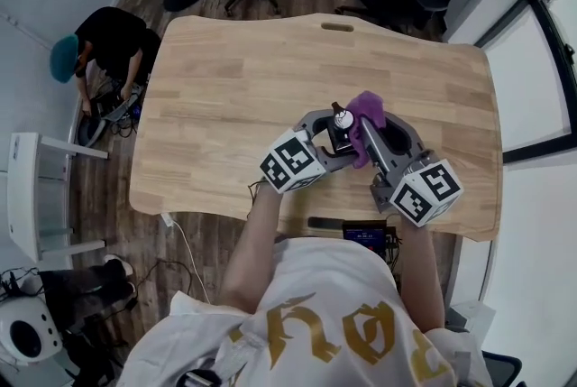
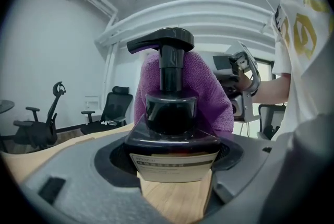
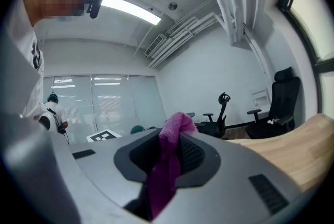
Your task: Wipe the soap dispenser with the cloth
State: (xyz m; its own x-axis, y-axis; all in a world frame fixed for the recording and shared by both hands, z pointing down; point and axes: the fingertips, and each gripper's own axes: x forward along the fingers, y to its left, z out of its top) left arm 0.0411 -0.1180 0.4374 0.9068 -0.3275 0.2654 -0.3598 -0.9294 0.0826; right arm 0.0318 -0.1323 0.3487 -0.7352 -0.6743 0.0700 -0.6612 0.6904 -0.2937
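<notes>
On the table (image 1: pixel 225 105): pale wood; all the work sits at its near right part, close to the person's edge, and the rest of the top is bare.
Left gripper (image 1: pixel 335 140): jaws closed onto the lower body of the soap dispenser, holding it upright and steady; its own view shows the labelled body wedged between the two jaws.
Right gripper (image 1: pixel 377 142): jaws drawn in to a narrow gap and pinching the cloth, which stands up out of the gap as a fold; nothing else is between them.
Soap dispenser (image 2: pixel 172 113): dark bottle with a pale label and a black pump, held between the two grippers. Whether its base rests on the wood I cannot tell.
Cloth (image 2: pixel 209 92): purple, bunched behind the pump from the left gripper's side, lying against the neck and collar; from above it sits just right of the pump head.
Pump head (image 2: pixel 162 40): spout points away from the cloth; its top is uncovered.
Step in hand: wiping seems under way, with the cloth on the neck's far side only.
Next move: probably rub the cloth down and around the body while the left grip stays firm, since sideways pressure could tip or twist the bottle.
</notes>
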